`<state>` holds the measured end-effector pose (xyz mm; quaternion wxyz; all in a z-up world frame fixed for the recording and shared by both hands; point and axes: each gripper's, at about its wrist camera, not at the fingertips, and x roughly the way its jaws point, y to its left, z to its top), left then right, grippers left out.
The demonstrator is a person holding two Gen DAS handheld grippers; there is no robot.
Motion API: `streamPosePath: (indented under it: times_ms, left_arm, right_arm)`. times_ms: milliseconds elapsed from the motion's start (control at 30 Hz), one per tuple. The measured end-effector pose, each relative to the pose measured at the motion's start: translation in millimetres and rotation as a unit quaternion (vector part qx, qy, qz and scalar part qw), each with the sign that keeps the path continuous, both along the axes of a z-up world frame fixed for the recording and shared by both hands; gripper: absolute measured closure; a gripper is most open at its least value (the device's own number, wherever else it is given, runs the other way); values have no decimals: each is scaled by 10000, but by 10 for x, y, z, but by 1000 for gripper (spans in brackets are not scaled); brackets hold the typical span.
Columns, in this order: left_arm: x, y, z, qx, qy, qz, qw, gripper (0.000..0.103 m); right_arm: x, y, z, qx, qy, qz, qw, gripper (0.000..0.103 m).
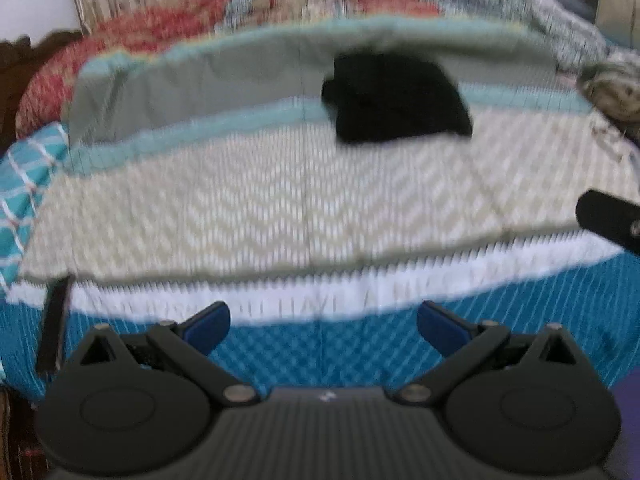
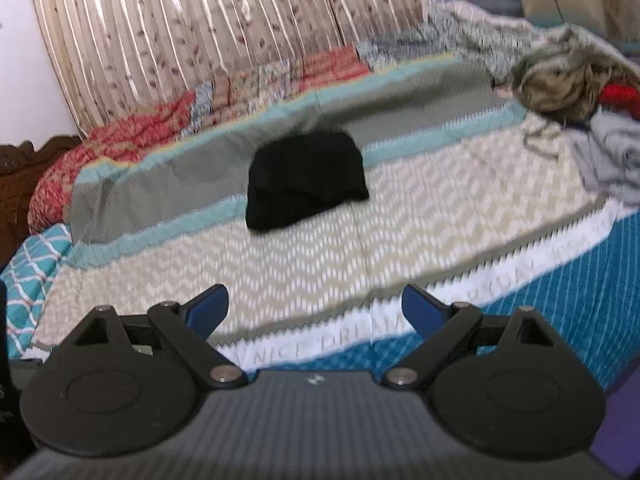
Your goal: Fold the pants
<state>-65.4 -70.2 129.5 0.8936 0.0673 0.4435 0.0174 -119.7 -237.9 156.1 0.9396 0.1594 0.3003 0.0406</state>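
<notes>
While both views are blurred, these points can still be read.

Left gripper (image 1: pixel 323 326): jaws spread wide with nothing between them; blue pads on black linkage arms, held above the near edge of the bed.

Right gripper (image 2: pixel 315 310): likewise wide apart and empty, blue-padded, over the same near edge.

Pants (image 2: pixel 304 179): black, folded into a compact, rounded bundle of soft fabric; they lie on the bedspread well ahead of both grippers, untouched, straddling the pale turquoise stripe between the grey band and the zigzag band.

Bedspread (image 1: pixel 240 200): woven look, beige-and-white zigzag pattern in the middle, a white strip with faint lettering, deep blue at the near edge.

Clothes heap (image 2: pixel 560 76): crumpled mottled olive-grey fabric with a red piece and grey cloth beside it, at the bed's far right.

Curtain (image 2: pixel 200 40): pleated, cream, leaf-printed, behind the bed.
</notes>
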Motion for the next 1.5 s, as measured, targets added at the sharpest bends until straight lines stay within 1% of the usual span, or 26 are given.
streamPosePath:
  times_ms: [33,133,233,333,400,533,667,800,967,1133,1267,1500]
  left_arm:
    - [-3,-24,114,2,-177,-26,9998,0]
    - [6,-93,387,-87,-543,-113,9984,0]
    - [43,-205,558,-188,-760,-206,9967,0]
    - [59,-358,604,-264,-826,-308,9958,0]
    - [86,-468,573,-326,-753,-398,9958,0]
    - [208,-637,469,-343,-554,-465,9968,0]
    - [352,-784,367,-238,-363,-435,9981,0]
    - [562,-875,338,-63,-306,-374,9988,0]
    - [951,-906,277,54,-320,-218,9992,0]
    - [1344,-886,139,99,-194,-68,9997,0]
    - [1561,-840,34,160,-140,31,9998,0]
    - [1828,-716,-111,195,-53,180,9996,0]
  right_arm:
    - [-2,-17,69,-29,-90,3,10000,8]
    - [-14,-68,301,-96,-363,68,9993,8]
    - [-21,-130,459,-176,-565,142,9981,8]
    - [-40,-216,544,-344,-729,124,9967,8]
    - [-28,-289,554,-460,-764,64,9960,8]
    - [60,-450,495,-494,-612,8,9969,8]
    - [205,-538,385,-473,-427,40,9980,8]
    - [437,-576,321,-399,-315,112,9986,8]
    - [824,-578,215,-415,-181,198,9988,8]
    - [1220,-541,53,-393,9,256,9989,8]
    - [1443,-487,-50,-376,128,312,9987,8]
    - [1684,-399,-201,-408,303,437,9978,8]
